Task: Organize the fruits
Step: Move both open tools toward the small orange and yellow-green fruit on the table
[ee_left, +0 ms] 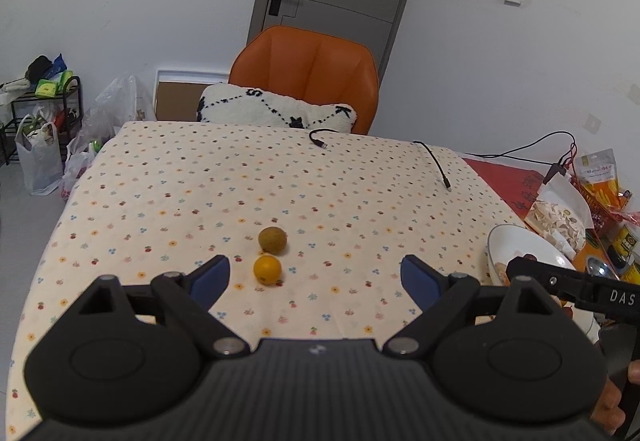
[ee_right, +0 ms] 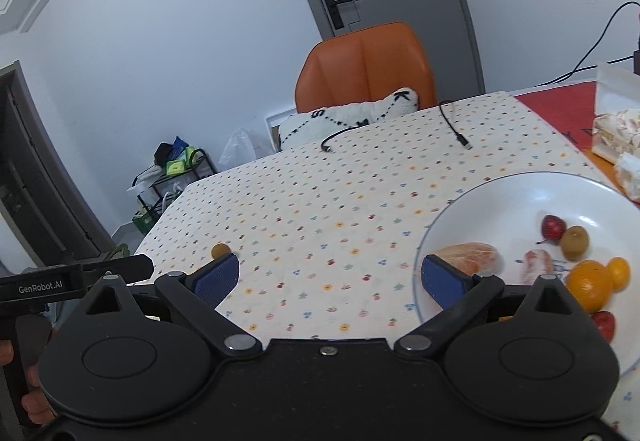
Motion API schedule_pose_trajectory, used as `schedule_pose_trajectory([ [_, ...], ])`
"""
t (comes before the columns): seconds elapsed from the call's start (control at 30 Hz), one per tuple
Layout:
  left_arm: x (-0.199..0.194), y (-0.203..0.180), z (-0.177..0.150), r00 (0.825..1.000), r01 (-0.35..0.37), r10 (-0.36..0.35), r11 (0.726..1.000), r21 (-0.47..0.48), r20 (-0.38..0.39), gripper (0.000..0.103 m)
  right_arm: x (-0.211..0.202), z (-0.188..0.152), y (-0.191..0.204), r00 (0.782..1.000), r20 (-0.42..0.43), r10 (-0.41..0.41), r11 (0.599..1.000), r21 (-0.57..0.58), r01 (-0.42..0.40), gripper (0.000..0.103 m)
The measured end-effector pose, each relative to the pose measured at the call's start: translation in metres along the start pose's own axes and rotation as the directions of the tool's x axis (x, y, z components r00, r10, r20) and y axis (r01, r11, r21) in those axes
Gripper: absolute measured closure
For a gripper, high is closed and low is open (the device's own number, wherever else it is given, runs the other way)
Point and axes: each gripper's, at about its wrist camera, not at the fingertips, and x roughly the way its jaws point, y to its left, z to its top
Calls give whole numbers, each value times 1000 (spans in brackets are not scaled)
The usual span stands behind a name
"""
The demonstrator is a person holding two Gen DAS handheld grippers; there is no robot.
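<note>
A small orange fruit (ee_left: 267,269) and a brownish-green round fruit (ee_left: 273,240) lie on the flowered tablecloth, just ahead of my left gripper (ee_left: 315,279), which is open and empty. A white plate (ee_right: 500,197) at the right holds several fruits: an orange (ee_right: 589,283), a small yellow fruit (ee_right: 619,271), a brown fruit (ee_right: 574,241), a red fruit (ee_right: 553,226) and peeled citrus pieces (ee_right: 468,256). My right gripper (ee_right: 330,277) is open and empty, its right finger over the plate's left rim. The brown fruit also shows at the left in the right wrist view (ee_right: 221,250).
Two black cable ends (ee_left: 438,165) lie on the far part of the table. An orange chair (ee_left: 308,73) with a white cushion stands behind it. Snack bags (ee_left: 568,209) and a spoon (ee_left: 600,268) crowd the right side. Bags and a rack (ee_left: 40,121) stand at the left.
</note>
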Motion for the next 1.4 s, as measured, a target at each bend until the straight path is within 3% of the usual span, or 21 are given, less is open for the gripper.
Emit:
schedule_pose_trajectory([
  [0.57, 22, 21, -6, 1000, -22, 22, 999, -41, -16, 16, 31, -3, 25, 995, -66, 75, 996, -51, -79, 0],
  [0.83, 40, 28, -9, 999, -11, 8, 998, -63, -41, 37, 50, -2, 30, 991, -98, 90, 994, -50, -95, 0],
  [1.4, 82, 42, -9, 996, -9, 1, 995, -101, -87, 60, 82, 5, 39, 983, -140, 116, 990, -58, -125, 2],
])
